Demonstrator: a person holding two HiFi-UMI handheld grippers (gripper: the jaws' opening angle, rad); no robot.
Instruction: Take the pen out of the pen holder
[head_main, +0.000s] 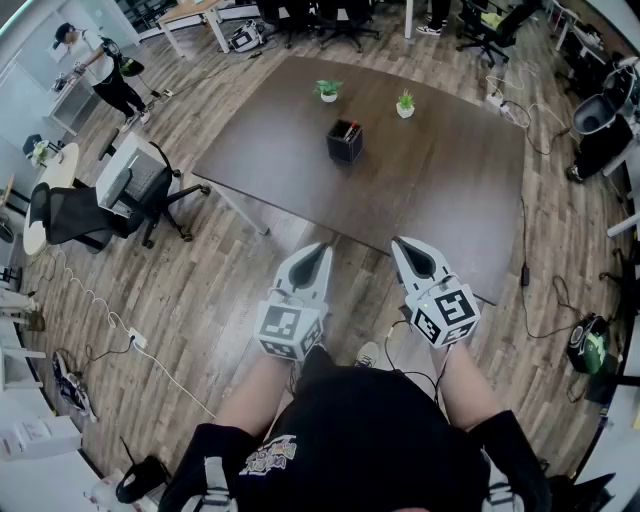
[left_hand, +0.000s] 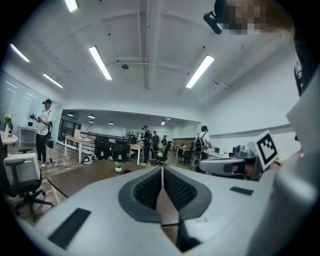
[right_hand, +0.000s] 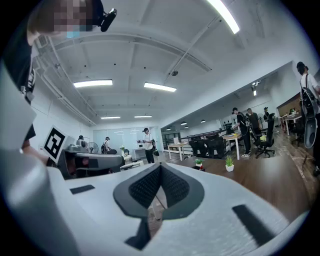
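Black square pen holder (head_main: 344, 141): middle of dark wooden tabletop (head_main: 450, 200), well beyond both grippers.
Left gripper (head_main: 320, 248): pressed together, empty, by tabletop's near edge.
Right gripper (head_main: 401, 244): pressed together, empty.

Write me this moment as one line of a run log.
stage: approach, pen not yet taken | left gripper: shut, empty | right gripper: shut, empty | pen holder: upright on table, beyond both grippers
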